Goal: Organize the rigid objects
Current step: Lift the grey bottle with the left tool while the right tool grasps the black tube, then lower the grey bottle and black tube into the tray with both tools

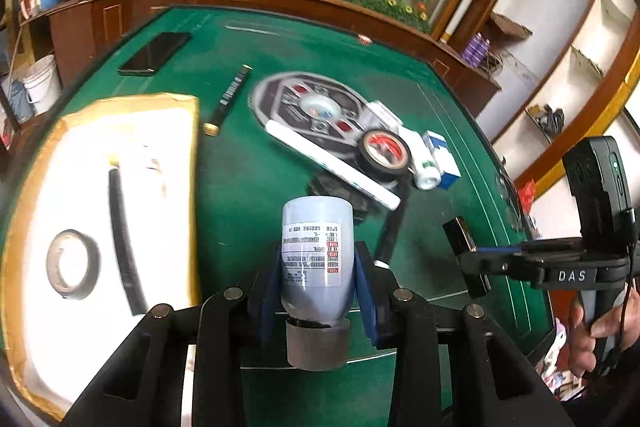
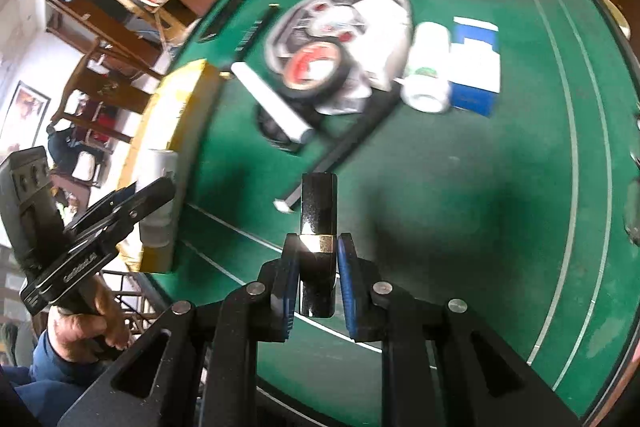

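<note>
1. Green felt table fills both views, white lines running across it.
2. Yellow-rimmed white tray sits at the table's left side, with a grey tape roll and a black stick lying in it. The right wrist view only catches the tray's edge, so neither shows there.
3. Round printed disc mid-table; its print is too blurry to read in either view.
4. Left gripper is clamped on a pale bottle, grey cap toward the camera, held above the felt just right of the tray. The label has red and black print, too small to read.
5. Right gripper is pinched on a black tube with a gold band, over open felt. From the left wrist view its body reads "DAS".
6. Piled by the disc: a white tube, red-cored black tape roll, white bottle, blue-white box.
7. Phone and a black pen lie further back.
</note>
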Demonstrator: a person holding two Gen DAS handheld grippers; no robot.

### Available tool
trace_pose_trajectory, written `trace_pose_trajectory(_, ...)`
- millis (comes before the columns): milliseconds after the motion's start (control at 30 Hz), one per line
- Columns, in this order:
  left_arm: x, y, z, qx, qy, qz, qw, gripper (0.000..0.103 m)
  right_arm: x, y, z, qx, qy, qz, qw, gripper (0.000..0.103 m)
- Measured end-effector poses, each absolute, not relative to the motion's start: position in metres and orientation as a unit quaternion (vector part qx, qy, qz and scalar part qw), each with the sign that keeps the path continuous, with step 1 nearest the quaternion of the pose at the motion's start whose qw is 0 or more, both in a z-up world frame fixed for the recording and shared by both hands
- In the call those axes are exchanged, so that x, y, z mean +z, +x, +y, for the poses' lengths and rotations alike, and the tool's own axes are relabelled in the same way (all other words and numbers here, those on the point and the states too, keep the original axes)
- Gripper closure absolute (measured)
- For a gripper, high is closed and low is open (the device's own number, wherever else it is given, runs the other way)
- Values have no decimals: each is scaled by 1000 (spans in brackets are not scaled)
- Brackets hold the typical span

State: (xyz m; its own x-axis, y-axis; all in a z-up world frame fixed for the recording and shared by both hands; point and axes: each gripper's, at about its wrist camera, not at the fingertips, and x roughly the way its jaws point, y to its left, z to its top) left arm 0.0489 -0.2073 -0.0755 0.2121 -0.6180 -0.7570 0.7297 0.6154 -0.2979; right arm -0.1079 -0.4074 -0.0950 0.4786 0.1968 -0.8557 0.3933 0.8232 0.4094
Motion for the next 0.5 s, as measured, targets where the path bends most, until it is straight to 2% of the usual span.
trace_pose_trajectory(500, -69, 107, -103, -347, 23, 451, 822, 67, -73, -15, -306, 60, 262, 513, 815, 85)
